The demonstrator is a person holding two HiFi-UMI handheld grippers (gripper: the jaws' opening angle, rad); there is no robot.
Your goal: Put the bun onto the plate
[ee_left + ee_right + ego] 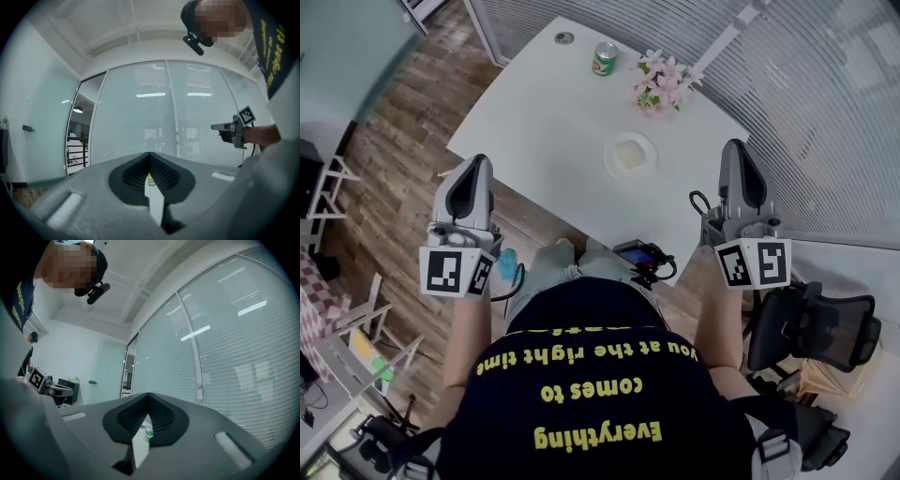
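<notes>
Two grippers closed, nothing held; bun on plate

1. Left gripper (472, 167): held level by the table's near-left edge. Jaw tips are together, with nothing between them.
2. Right gripper (736, 150): held level by the table's right edge. Jaws are likewise together and empty.
3. Plate (648, 169): white and round, on the white table (544, 122), farther out than both grippers.
4. Bun (628, 155): pale, lying on the plate's middle, well apart from either gripper.
5. Green can (605, 59): upright near the far edge.
6. Pink flowers (661, 80): right of the can, beyond the plate.
7. Black office chair (811, 323): at the person's right.
</notes>
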